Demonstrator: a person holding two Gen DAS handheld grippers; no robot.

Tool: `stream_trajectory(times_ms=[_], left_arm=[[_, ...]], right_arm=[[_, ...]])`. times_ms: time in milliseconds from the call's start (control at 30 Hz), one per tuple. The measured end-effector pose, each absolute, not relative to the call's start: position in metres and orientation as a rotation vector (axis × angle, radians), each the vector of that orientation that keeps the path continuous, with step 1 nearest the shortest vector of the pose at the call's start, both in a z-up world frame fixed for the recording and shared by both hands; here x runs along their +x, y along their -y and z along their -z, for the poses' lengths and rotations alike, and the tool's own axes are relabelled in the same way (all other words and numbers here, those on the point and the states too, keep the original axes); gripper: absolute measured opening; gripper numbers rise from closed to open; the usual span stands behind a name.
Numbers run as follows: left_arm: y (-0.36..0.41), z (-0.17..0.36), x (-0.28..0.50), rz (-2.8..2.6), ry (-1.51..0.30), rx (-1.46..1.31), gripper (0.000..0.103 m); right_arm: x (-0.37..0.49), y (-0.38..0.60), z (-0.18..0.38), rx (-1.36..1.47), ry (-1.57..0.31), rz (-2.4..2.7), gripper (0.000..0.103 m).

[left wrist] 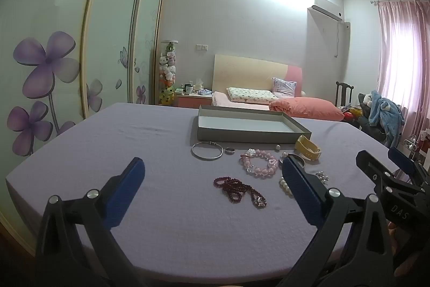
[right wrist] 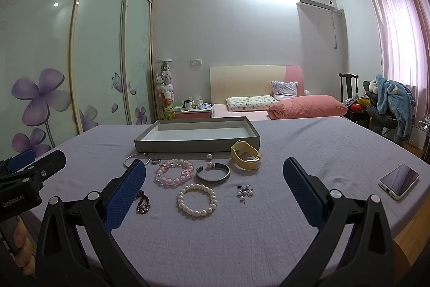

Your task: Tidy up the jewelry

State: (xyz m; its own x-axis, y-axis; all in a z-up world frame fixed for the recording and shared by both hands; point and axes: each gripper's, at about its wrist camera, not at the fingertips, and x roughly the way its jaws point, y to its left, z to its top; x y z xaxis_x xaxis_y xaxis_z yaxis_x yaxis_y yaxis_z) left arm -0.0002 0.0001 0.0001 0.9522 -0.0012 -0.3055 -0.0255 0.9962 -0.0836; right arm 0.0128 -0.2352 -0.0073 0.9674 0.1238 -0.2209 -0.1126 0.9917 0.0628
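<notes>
Jewelry pieces (right wrist: 197,201) all lie on the counter (right wrist: 295,219) before the empty tray (right wrist: 197,143) — nothing sorted yet — and both hand-held grippers, left hand-held gripper (left wrist: 212,176) and right hand-held gripper (right wrist: 215,176), gape wide, holding nothing.

Left gripper (left wrist: 212,179) jaws wide, right gripper (right wrist: 213,180) likewise, both apparently empty

On the lavender cloth I count one shallow grey tray (right wrist: 199,145), three beaded bracelets: pink (right wrist: 174,172), white pearl (right wrist: 197,201) and dark red (left wrist: 239,188). Two metal bangles, a thin one (left wrist: 207,150) and a wide cuff (right wrist: 212,172). One ring (right wrist: 156,160), one yellow watch (right wrist: 246,154), one phone (right wrist: 399,180).
</notes>
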Motion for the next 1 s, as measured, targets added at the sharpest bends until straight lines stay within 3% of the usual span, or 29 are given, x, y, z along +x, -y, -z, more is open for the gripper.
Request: stream_trajectory(times_ms=[1000], left_arm=[[0.0001,-0.0005,-0.0001,-0.013,-0.308,-0.090,0.099]], right_arm=[[0.0132,0.2355,0.0079,0.053,-0.226,-0.120,0.101]])
